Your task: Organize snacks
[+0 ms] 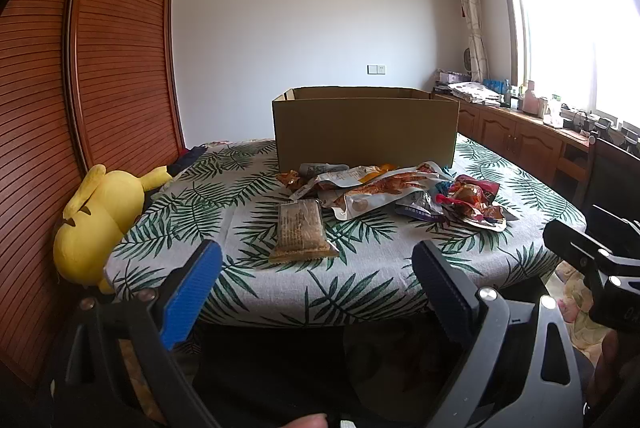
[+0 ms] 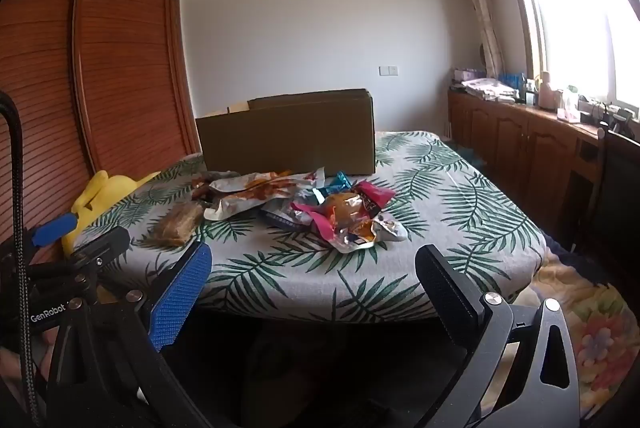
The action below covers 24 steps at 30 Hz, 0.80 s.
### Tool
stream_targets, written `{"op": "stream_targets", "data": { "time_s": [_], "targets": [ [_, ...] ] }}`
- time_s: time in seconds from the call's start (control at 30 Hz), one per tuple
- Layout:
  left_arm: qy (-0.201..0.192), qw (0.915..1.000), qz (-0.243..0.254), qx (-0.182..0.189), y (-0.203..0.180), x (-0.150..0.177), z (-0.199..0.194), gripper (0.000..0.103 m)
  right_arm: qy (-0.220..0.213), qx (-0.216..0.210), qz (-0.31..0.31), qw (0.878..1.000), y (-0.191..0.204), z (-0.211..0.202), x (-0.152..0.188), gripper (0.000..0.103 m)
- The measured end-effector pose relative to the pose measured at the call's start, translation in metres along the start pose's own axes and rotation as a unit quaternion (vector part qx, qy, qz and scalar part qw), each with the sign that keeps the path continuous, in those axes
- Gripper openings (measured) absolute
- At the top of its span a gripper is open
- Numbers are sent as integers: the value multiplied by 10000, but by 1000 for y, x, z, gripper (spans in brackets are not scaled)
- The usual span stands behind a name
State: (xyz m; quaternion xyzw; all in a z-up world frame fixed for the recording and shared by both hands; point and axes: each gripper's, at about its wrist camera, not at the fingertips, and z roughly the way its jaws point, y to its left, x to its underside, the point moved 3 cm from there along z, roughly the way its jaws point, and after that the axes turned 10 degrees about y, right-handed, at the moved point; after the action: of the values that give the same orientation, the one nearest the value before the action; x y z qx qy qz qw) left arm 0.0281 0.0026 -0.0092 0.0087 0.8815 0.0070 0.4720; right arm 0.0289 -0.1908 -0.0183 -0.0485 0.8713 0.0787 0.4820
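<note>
A pile of snack packets (image 1: 400,192) lies on the leaf-print table (image 1: 248,292), in front of an open cardboard box (image 1: 364,128). A brown biscuit pack (image 1: 300,230) lies apart, nearest the front edge. My left gripper (image 1: 316,288) is open and empty, held off the table's front edge, short of the biscuit pack. In the right wrist view the pile (image 2: 312,208), the biscuit pack (image 2: 178,224) and the box (image 2: 288,138) show too. My right gripper (image 2: 316,292) is open and empty, in front of the table's edge.
A yellow plush toy (image 1: 100,224) leans at the table's left edge beside a wooden slatted wardrobe (image 1: 100,68). A wooden cabinet (image 1: 516,136) with clutter runs along the window wall at right. A floral fabric (image 2: 592,328) lies low at right.
</note>
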Motion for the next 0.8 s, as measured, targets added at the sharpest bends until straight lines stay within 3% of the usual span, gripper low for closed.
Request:
{"op": "stream_targets", "data": {
  "time_s": [0.8],
  "targets": [
    [-4,10000,-4,-6,0,2,0,97,14,-9,20,10000,-1,0,1,103]
  ]
}}
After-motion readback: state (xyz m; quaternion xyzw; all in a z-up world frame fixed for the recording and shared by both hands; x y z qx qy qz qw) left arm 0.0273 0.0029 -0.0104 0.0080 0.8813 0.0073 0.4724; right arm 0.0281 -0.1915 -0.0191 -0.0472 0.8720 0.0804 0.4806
